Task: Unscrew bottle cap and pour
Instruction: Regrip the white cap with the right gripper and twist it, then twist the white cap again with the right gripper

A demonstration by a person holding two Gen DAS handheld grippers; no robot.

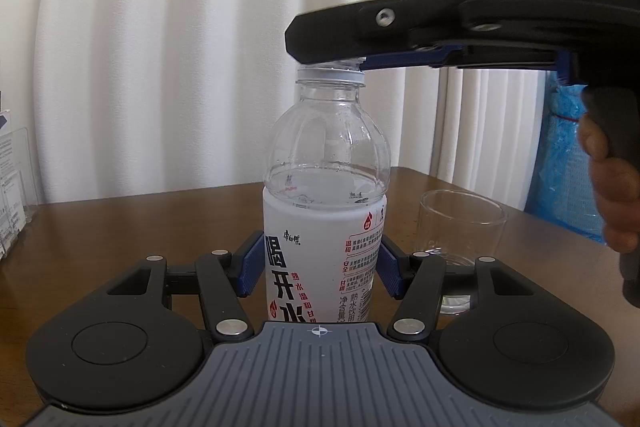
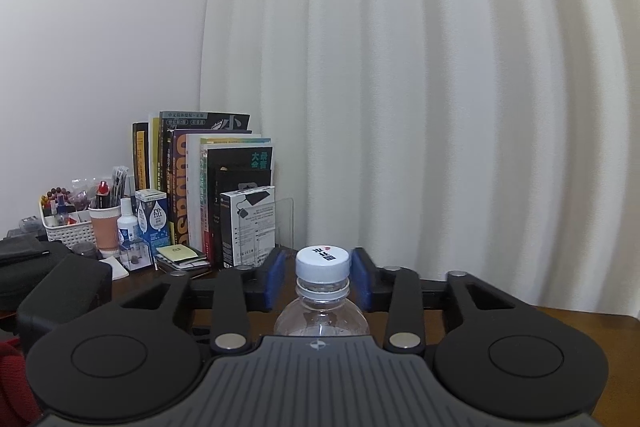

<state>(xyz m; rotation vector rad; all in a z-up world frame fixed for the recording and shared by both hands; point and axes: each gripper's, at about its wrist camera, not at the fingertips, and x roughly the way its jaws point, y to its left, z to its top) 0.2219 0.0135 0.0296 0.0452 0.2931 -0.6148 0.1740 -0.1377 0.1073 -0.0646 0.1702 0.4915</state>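
Note:
A clear water bottle (image 1: 326, 155) with a white label stands upright on the brown table (image 1: 120, 227), about half full. My left gripper (image 1: 320, 263) is shut on its labelled body, one blue pad on each side. My right gripper (image 1: 328, 55) comes in from the right at the bottle's top and hides most of the cap there. In the right wrist view the white cap (image 2: 322, 263) sits between the blue pads of the right gripper (image 2: 319, 259). A narrow gap shows at the left pad, and the right pad is very close to the cap. An empty glass (image 1: 460, 227) stands to the right of the bottle.
A person's hand (image 1: 612, 187) holds the right gripper's handle. Behind the table hangs a white curtain (image 1: 160, 47), with a blue plastic bag (image 1: 568, 167) at right. Books (image 2: 200, 187), a white box (image 2: 248, 227), a white basket (image 2: 68, 231) and small bottles crowd the table's left end.

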